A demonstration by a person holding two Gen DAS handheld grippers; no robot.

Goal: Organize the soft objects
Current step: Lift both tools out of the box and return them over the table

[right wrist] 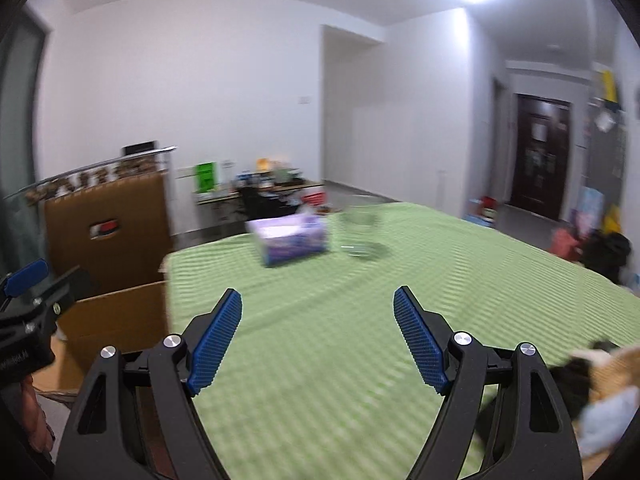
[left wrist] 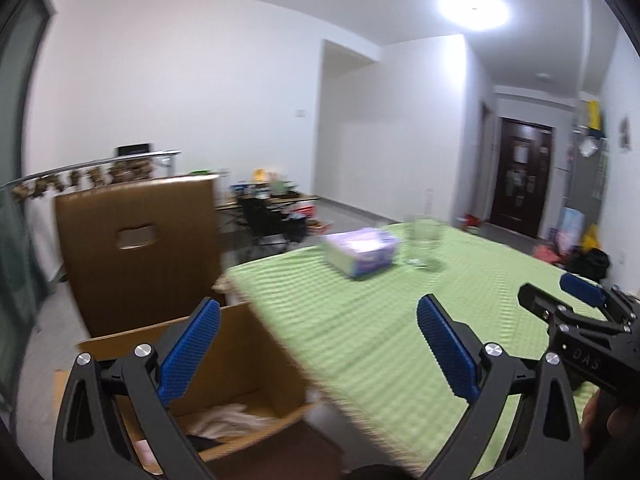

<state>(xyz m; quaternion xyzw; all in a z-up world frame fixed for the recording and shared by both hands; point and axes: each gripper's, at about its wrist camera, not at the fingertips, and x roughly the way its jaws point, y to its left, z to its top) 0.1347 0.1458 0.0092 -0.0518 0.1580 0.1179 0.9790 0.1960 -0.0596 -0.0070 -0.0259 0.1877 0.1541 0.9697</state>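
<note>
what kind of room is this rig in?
Likely a lived-in apartment living room, not a lab. A table under a green cloth holds a tissue box; a dark entry door sits down the hallway; a cluttered low table stands by the white wall.

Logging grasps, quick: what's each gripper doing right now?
Left gripper: open, holding nothing.
Right gripper: open, holding nothing.

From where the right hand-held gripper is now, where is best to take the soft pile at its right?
Probably its near, light-blue fold, approached from the left across the green cloth. That part bulges toward the open right hand-held gripper; the rest is blurred and cut off by the picture's edge.
</note>
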